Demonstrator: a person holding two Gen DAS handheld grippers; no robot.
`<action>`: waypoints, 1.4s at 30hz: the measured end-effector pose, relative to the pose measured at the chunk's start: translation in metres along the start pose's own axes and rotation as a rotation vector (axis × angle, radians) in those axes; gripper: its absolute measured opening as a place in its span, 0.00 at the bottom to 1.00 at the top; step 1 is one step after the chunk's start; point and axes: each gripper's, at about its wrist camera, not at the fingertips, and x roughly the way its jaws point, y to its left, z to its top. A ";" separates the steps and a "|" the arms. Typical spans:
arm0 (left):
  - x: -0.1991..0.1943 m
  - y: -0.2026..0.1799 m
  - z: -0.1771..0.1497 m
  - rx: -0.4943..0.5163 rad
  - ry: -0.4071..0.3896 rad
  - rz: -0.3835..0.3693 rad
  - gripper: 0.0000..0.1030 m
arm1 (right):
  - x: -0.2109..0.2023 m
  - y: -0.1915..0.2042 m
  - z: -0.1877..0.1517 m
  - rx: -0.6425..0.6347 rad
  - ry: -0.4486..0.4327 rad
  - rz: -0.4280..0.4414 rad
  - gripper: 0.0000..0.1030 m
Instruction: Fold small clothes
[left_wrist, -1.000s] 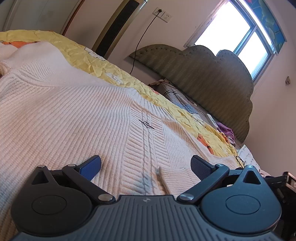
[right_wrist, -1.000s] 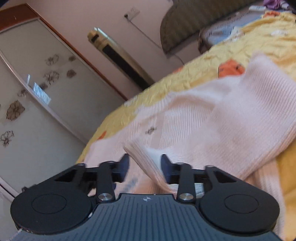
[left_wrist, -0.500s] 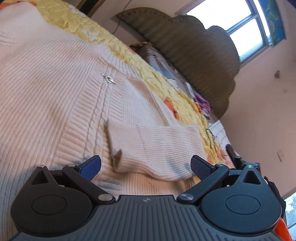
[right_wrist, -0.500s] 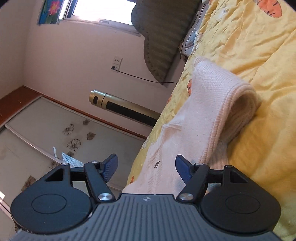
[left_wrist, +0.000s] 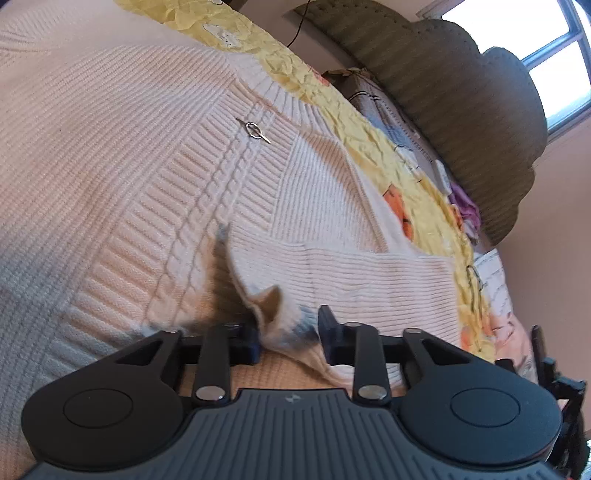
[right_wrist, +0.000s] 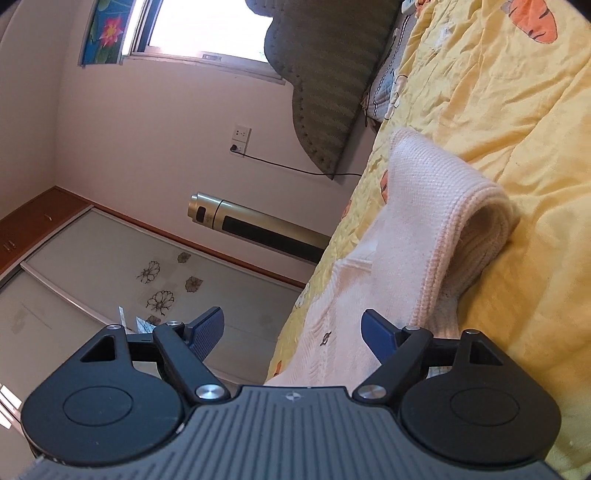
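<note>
A cream knitted sweater (left_wrist: 147, 166) lies spread on the yellow bedspread (left_wrist: 332, 99), with a small metal pin (left_wrist: 253, 130) on its cable front. One sleeve is folded across the body. My left gripper (left_wrist: 290, 332) points down at that sleeve's cuff (left_wrist: 369, 280); its jaws are closing and the bunched cuff edge is pinched between the pads. In the right wrist view the sweater (right_wrist: 413, 221) shows a folded hump on the bedspread (right_wrist: 517, 110). My right gripper (right_wrist: 293, 328) hovers level beside it, its jaws opening with nothing gripped.
A green padded headboard (left_wrist: 461, 92) with pillows and small items stands at the bed's far end. Beyond the bed's edge are a tall gold tower appliance (right_wrist: 258, 225), flower-patterned sliding wardrobe doors (right_wrist: 92, 277) and a wall socket with a cable (right_wrist: 240, 140).
The left gripper moved across the sweater to the folded sleeve and closed on its cuff. The right gripper let go of the sleeve it held, rolled and opened wider.
</note>
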 end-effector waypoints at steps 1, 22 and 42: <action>0.000 -0.001 -0.001 0.026 -0.006 0.009 0.17 | -0.003 -0.002 0.000 0.010 -0.012 0.002 0.78; -0.047 0.080 0.046 0.186 -0.359 0.287 0.09 | -0.006 -0.014 0.002 0.072 -0.062 0.002 0.86; -0.057 0.118 0.048 0.017 -0.374 0.085 0.12 | 0.146 0.022 0.027 -0.415 0.272 -0.587 0.26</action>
